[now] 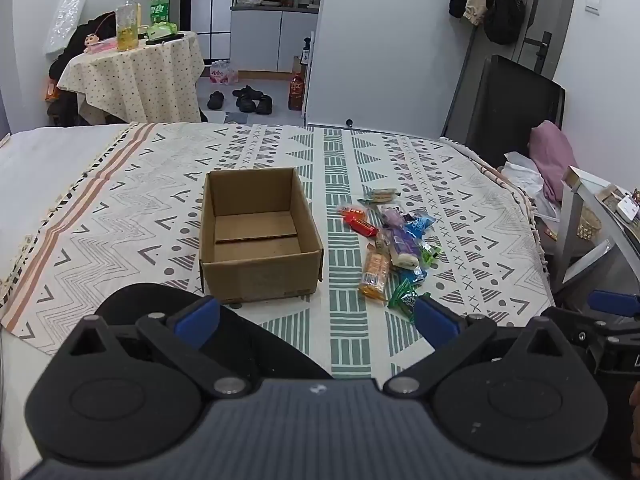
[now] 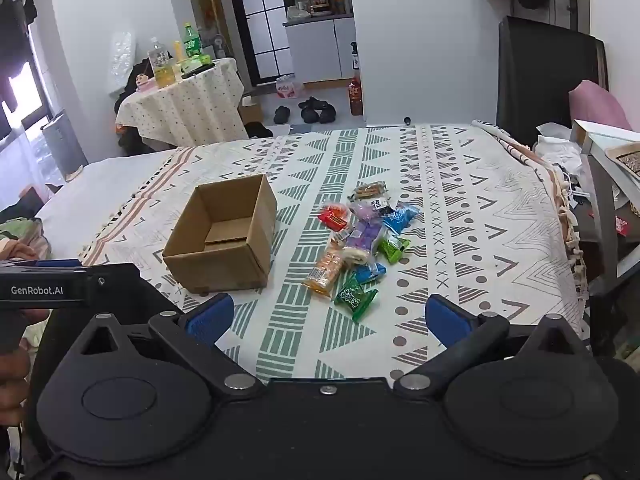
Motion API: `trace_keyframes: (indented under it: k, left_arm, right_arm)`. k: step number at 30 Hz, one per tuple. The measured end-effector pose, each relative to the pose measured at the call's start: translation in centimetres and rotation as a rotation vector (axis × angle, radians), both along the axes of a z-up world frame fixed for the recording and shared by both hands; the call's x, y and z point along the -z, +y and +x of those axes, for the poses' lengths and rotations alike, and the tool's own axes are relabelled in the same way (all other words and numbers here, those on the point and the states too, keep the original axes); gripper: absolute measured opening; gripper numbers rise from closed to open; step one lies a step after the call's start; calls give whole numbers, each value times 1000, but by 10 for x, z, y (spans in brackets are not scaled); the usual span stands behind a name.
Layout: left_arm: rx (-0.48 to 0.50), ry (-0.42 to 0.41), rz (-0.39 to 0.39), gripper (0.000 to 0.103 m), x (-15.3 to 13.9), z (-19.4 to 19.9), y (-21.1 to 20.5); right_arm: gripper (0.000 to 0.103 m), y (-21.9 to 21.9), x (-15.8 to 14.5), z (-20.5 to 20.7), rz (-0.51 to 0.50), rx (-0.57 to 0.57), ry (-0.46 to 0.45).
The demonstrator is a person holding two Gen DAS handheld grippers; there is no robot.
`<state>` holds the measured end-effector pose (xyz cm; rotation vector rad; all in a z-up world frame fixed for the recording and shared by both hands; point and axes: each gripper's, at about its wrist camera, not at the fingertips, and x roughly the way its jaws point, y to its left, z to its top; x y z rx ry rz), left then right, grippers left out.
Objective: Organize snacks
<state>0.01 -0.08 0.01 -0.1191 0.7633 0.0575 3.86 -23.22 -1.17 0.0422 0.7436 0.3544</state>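
Note:
An open, empty cardboard box (image 1: 258,236) (image 2: 224,236) sits on a patterned bedspread. To its right lies a pile of several wrapped snacks (image 1: 390,248) (image 2: 360,248): an orange cracker pack (image 1: 374,272) (image 2: 324,272), a red pack (image 1: 360,222) (image 2: 334,218), a purple pack (image 1: 400,240) (image 2: 366,234), and blue and green packets, the nearest a green one (image 1: 404,298) (image 2: 354,296). My left gripper (image 1: 316,320) hangs open near the bed's front edge, short of the box and snacks. Wide open and holding nothing, my right gripper (image 2: 330,318) stands just short of the green packet.
The bedspread (image 1: 120,220) (image 2: 480,220) covers a bed that ends near the grippers. A round table (image 1: 136,72) (image 2: 180,100) with bottles stands behind, shoes on the floor. A shelf frame (image 1: 580,232) (image 2: 604,200) and clutter lie past the bed's right edge.

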Motion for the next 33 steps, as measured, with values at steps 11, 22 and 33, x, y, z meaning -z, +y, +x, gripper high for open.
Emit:
trace_keyframes:
  k: [11, 22, 33]
  left_arm:
    - [10, 0, -3, 103, -2, -2, 2]
    - [33, 5, 15, 103, -1, -1, -5]
    - [79, 5, 36, 103, -1, -3, -20]
  right_arm:
    - [103, 5, 0, -4, -11, 17, 10]
    - [103, -4, -1, -4, -8, 22, 11]
    - [103, -11, -3, -4, -2, 34, 14]
